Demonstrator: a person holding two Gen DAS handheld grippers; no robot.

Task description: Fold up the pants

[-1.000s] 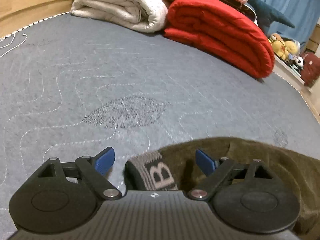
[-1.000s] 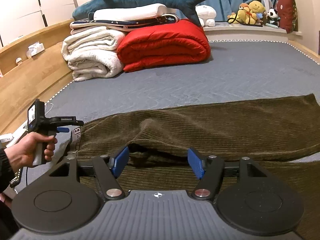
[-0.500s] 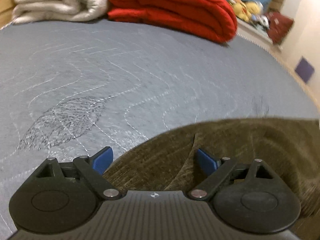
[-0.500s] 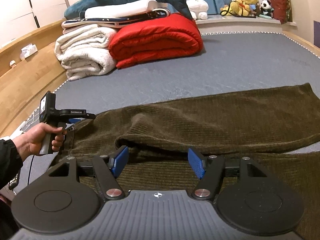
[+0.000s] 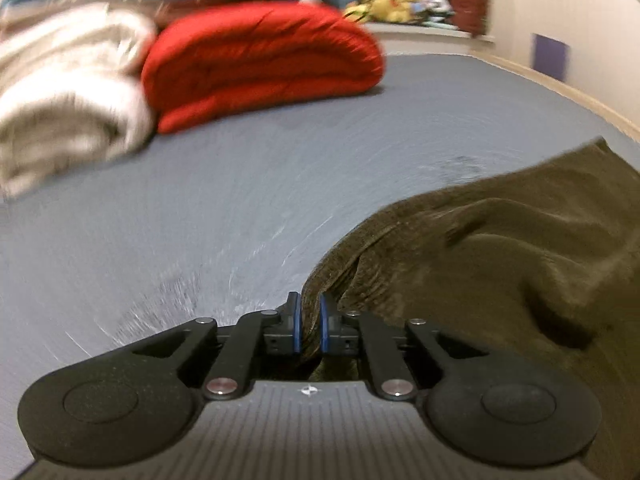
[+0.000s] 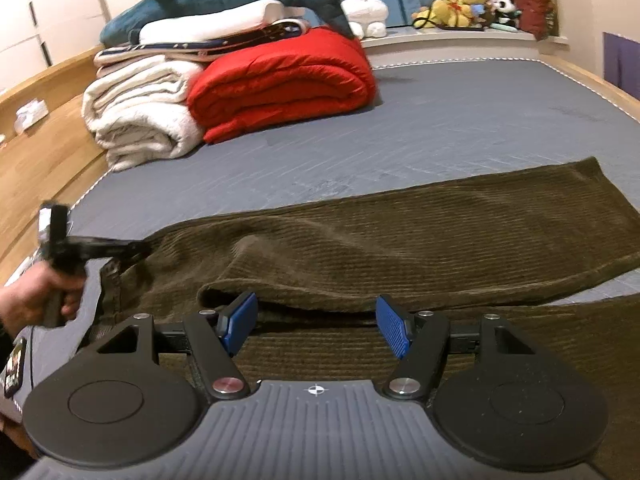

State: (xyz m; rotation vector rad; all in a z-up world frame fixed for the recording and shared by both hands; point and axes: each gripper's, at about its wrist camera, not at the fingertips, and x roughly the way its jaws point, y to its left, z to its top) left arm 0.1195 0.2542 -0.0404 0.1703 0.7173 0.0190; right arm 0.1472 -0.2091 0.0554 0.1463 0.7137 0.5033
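Left gripper (image 5: 308, 322) jaws closing, pinching pants (image 5: 500, 264) waist edge between pads — anchor for fold. Right gripper (image 6: 316, 326) gaping, empty — leg fold just ahead of fingertips.

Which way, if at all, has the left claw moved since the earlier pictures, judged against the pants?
Yes. In the right wrist view the left claw has risen past the waistband end onto the upper edge of the pants, closing on the fabric.

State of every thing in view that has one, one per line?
left gripper: jaws closing, pants fabric pinched between the pads
right gripper: open, nothing between its jaws
pants: spread along the bed, waist end bunched
red duvet: folded
white blanket: folded
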